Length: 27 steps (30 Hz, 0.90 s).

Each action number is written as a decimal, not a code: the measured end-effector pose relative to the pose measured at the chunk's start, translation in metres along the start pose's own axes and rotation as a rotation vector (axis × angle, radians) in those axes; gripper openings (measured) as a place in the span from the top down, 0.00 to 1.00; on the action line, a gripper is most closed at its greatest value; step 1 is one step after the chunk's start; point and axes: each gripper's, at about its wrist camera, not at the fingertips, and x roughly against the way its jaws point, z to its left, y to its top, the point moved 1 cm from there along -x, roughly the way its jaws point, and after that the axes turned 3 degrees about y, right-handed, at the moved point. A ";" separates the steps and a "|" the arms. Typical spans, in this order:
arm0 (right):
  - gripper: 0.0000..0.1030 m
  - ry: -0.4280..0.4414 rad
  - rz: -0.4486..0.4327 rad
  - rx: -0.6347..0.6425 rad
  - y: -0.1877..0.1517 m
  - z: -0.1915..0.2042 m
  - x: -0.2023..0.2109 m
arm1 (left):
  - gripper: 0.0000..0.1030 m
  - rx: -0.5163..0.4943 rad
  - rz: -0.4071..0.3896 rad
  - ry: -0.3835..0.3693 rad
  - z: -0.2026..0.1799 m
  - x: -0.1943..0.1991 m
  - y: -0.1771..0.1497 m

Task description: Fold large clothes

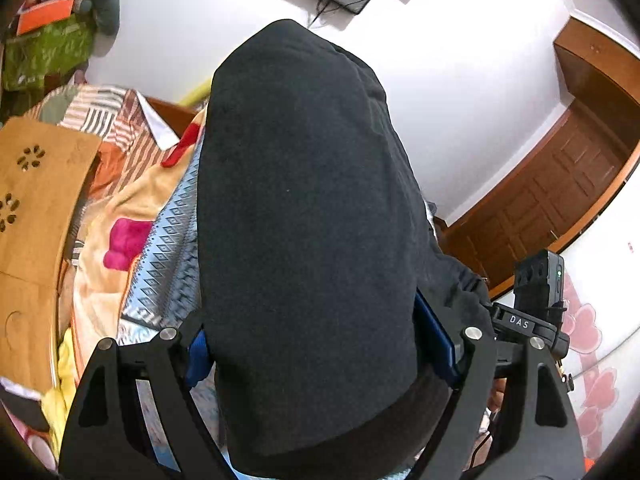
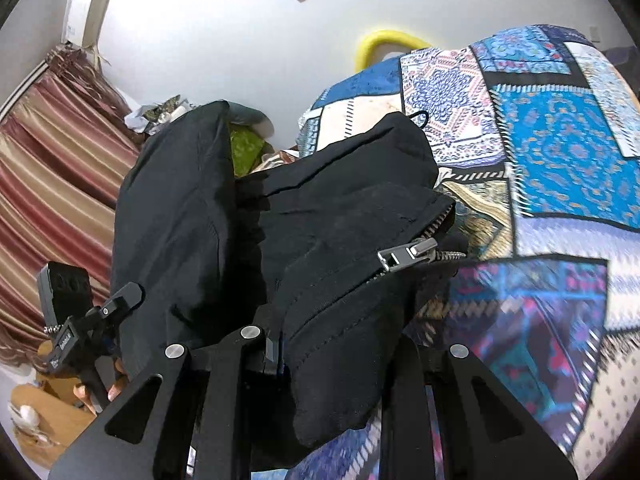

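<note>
Jacket (image 1: 308, 216), black, fills the middle of the left wrist view as one thick fabric bulk rising between the spread jaws of the left gripper (image 1: 320, 356); blue pads (image 1: 434, 332) press on both sides of it, so a wide grip on the fabric. Left of it: one wooden board (image 1: 36, 216) with flower cutouts, striped cloth (image 1: 120, 120), peach blanket (image 1: 132, 208). Right: one brown door (image 1: 560, 196); part of the other gripper (image 1: 536, 304) near the lower right edge.

Right wrist view alone shows the zipper: one metal zipper pull (image 2: 408, 254) on the jacket's (image 2: 340, 240) edge. Right gripper (image 2: 332, 356) is clamped narrow on a fold of the same jacket; fingertips are buried in fabric. From the left: striped curtain (image 2: 52, 168), left tool's body low down, jacket bunched in two lumps, one yellow tube (image 2: 380, 40) by the wall, blue patchwork bedspread (image 2: 560, 140) under and right of the garment, motion-blurred low down.

Jacket blocks most of the bed in both views.
</note>
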 end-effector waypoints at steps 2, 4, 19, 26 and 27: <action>0.81 -0.014 0.015 -0.014 0.006 -0.009 -0.022 | 0.18 0.019 0.027 0.003 0.023 -0.023 -0.002; 0.81 -0.034 0.054 -0.048 0.006 -0.030 -0.056 | 0.18 0.062 0.073 0.032 0.051 -0.056 -0.005; 0.64 -0.177 0.206 -0.004 -0.027 -0.075 -0.089 | 0.14 0.102 0.119 0.317 0.072 -0.059 -0.053; 0.62 -0.247 0.118 0.132 -0.033 -0.046 -0.010 | 0.15 -0.091 0.063 0.448 0.012 0.005 -0.068; 0.62 -0.240 0.094 0.163 -0.034 -0.033 0.008 | 0.15 -0.119 0.035 0.456 -0.004 0.021 -0.072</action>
